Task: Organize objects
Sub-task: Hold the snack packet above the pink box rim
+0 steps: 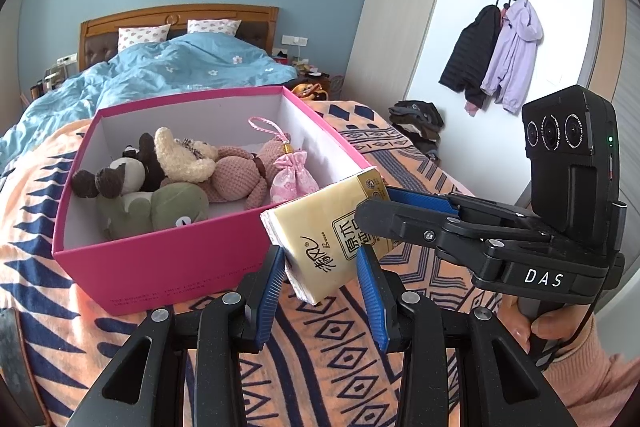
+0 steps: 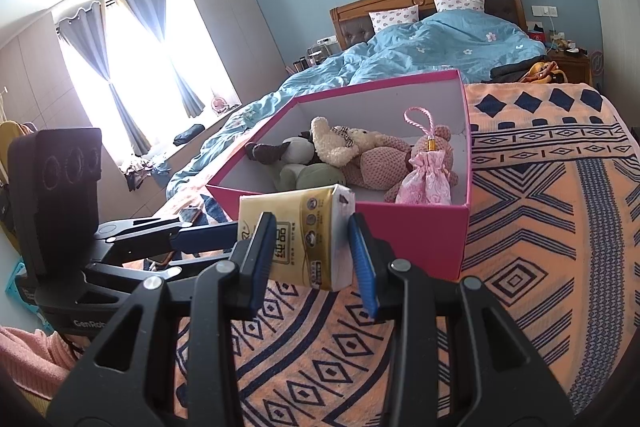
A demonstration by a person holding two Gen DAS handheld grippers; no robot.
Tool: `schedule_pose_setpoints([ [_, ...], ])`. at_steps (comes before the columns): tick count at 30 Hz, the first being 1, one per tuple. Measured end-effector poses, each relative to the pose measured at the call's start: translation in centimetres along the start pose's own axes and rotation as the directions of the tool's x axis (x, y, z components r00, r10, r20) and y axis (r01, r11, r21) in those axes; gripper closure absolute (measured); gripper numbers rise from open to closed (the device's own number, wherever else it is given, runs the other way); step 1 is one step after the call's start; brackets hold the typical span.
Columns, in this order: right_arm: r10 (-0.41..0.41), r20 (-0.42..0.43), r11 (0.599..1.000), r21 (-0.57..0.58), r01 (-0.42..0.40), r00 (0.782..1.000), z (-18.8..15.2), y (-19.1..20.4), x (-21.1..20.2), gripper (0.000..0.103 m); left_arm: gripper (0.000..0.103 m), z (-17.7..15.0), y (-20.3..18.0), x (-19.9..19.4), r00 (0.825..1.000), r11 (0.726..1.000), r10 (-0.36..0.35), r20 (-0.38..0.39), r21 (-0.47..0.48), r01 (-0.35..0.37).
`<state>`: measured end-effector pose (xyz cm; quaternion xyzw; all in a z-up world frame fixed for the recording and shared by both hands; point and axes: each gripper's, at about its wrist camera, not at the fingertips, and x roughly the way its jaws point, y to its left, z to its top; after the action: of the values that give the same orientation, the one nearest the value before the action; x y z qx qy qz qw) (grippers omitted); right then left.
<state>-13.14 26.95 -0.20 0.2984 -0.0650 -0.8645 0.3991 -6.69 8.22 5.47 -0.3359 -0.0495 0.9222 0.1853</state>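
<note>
I am viewing an open pink cardboard box [image 1: 160, 259] lying on the orange blanket with a navy geometric pattern [image 1: 340, 359] at the left of the left wrist view. Inside it, from left to right, are lying a heap of plush toys [image 1: 160, 171] and a pink drawstring pouch with a braided loop [image 1: 290, 173].

Just right of the box's near right corner, I am holding a yellow plastic-wrapped tissue pack [image 1: 326, 233] tilted in the air above the blanket. My left gripper [image 1: 320, 277] is clamping the pack's lower end between its blue pads. My right gripper [image 1: 380, 203] is reaching in from the right and gripping the pack's upper right end; in the right wrist view the right gripper [image 2: 310, 253] is pressing both flat faces of the tissue pack [image 2: 304, 235], near the box [image 2: 420, 231].
</note>
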Motion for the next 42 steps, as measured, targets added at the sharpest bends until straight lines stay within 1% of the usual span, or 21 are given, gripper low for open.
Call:
schedule_pose_setpoints([
  [42,0.000,0.016,1.000,0.004,0.000,1.000,1.5,-0.4,0.6,0.062,0.065,1.8,0.9,1.0,1.000,1.000,0.004,0.006,-0.001,-0.004],
])
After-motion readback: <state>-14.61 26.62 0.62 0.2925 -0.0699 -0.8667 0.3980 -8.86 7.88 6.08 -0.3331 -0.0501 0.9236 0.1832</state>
